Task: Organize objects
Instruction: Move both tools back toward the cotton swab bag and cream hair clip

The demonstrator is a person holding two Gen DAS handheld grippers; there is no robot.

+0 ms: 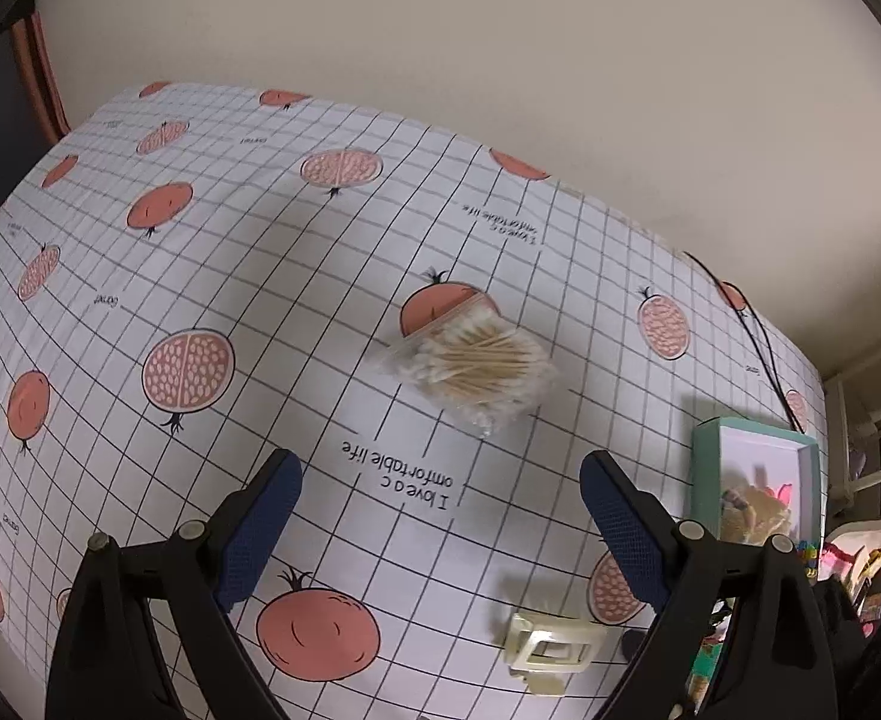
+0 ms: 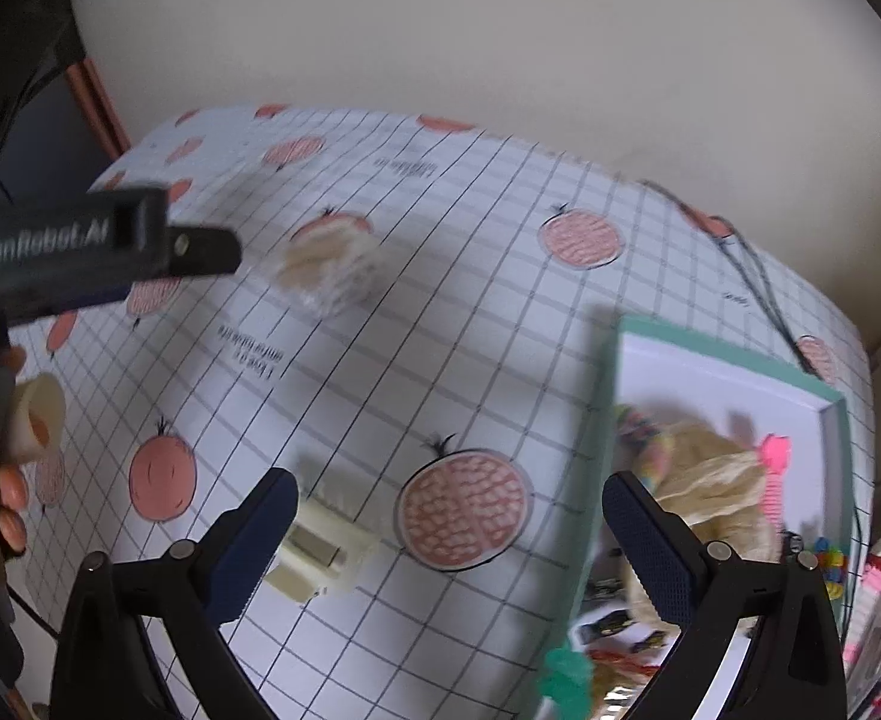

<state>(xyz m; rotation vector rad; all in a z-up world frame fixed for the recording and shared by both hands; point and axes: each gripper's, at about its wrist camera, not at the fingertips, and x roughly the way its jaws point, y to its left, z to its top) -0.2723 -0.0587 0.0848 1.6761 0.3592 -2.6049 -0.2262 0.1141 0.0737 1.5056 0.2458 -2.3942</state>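
Bag of cotton swabs (image 1: 470,366) lies on the surface (image 1: 260,312) at twelve o'clock from the spread, empty left tongs (image 1: 440,516); right tongs (image 2: 449,546), likewise spread, are farther.

The tablecloth (image 1: 296,312) carries the printed line "I love a c / omfortable life", upside down, just ahead of and between the open fingers of the left gripper (image 1: 440,492). In the right wrist view, the left gripper's black body (image 2: 80,246), up and to the left of the right gripper (image 2: 449,510), reads "GenRobot.AI". Smaller prints on the cloth are too blurred to read.
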